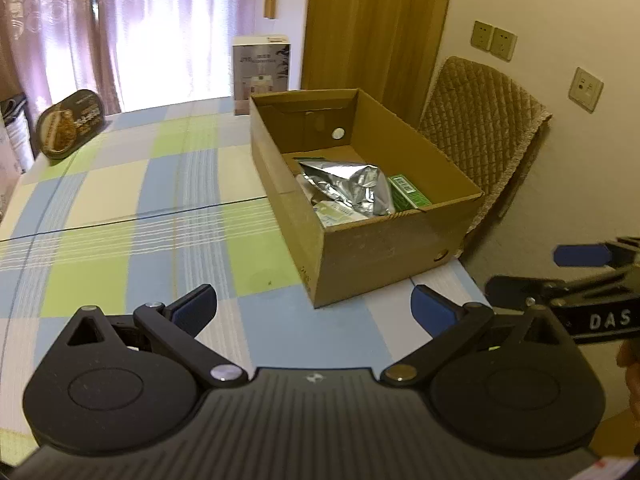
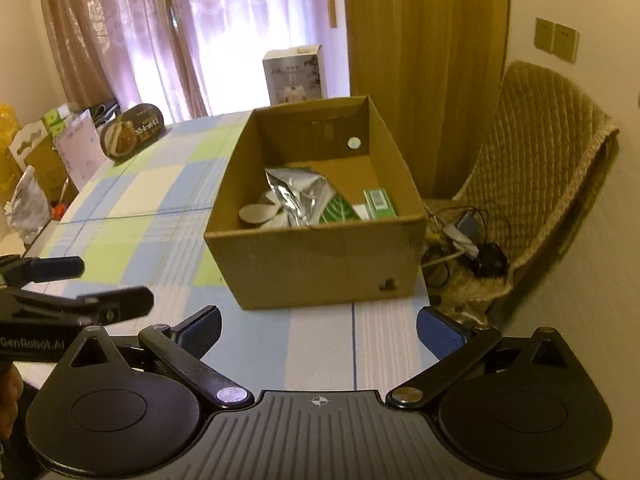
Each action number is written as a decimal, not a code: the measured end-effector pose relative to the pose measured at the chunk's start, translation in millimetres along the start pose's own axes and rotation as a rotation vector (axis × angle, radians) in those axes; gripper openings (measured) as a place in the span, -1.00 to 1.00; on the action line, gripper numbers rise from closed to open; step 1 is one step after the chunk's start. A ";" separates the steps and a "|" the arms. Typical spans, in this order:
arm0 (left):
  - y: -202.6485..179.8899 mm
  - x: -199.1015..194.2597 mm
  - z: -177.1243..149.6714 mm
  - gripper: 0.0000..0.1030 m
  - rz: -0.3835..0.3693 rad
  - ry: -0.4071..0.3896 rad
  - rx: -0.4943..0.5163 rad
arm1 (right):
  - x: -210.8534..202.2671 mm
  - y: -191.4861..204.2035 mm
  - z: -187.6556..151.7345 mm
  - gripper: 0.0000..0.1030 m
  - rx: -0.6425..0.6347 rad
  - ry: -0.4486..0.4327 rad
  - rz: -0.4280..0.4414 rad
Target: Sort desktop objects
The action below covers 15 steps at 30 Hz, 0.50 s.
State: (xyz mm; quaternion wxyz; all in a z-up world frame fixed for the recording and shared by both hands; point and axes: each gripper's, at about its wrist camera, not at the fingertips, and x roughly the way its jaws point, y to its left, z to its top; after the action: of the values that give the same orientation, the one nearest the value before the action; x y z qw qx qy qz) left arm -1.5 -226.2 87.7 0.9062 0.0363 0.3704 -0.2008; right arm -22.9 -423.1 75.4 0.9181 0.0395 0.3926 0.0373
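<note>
Left wrist view: the left gripper point(image 1: 314, 307) hung over the checked tablecloth point(image 1: 120, 208) with its fingers wide apart, nothing in them. The cardboard box point(image 1: 384, 248) sat ahead, a silver foil bag point(image 1: 352, 188) and green packet point(image 1: 408, 192) inside.

Right wrist view: the right gripper point(image 2: 319, 330) was spread open too, empty, same box point(image 2: 320, 264) straight ahead.

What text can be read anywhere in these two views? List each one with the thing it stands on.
"DAS": on the right gripper, seen from the left wrist view; the rest runs out of view.
"GenRobot.AI": on the left gripper, seen from the right wrist view.
Oval tin: print too blurred to read.
White box at the table's far end: print too small.
Green box in the cardboard box: barcode label, unreadable.
</note>
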 end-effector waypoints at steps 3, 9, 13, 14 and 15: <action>-0.8 -3.4 -3.7 0.97 -0.002 0.004 -0.005 | -7.7 2.2 -5.3 0.96 -0.012 -0.002 -0.013; -2.3 -2.9 -7.0 0.97 0.033 0.014 -0.005 | -11.4 8.3 -9.7 0.96 -0.058 0.001 -0.026; -1.9 -3.8 -8.6 0.98 0.040 0.011 -0.013 | -11.2 9.4 -11.3 0.96 -0.060 0.001 -0.020; -1.8 -3.8 -8.9 0.98 0.041 0.010 -0.013 | -11.0 9.2 -11.3 0.96 -0.058 0.002 -0.017; -1.9 -3.5 -9.0 0.98 0.040 0.010 -0.012 | -10.9 9.3 -11.3 0.96 -0.058 0.004 -0.013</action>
State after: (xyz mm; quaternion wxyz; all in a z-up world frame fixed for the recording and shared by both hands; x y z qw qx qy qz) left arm -10.4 -224.8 83.8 0.9083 0.0393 0.3755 -0.1800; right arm -39.0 -414.5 76.3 0.9184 0.0102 0.3933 0.0427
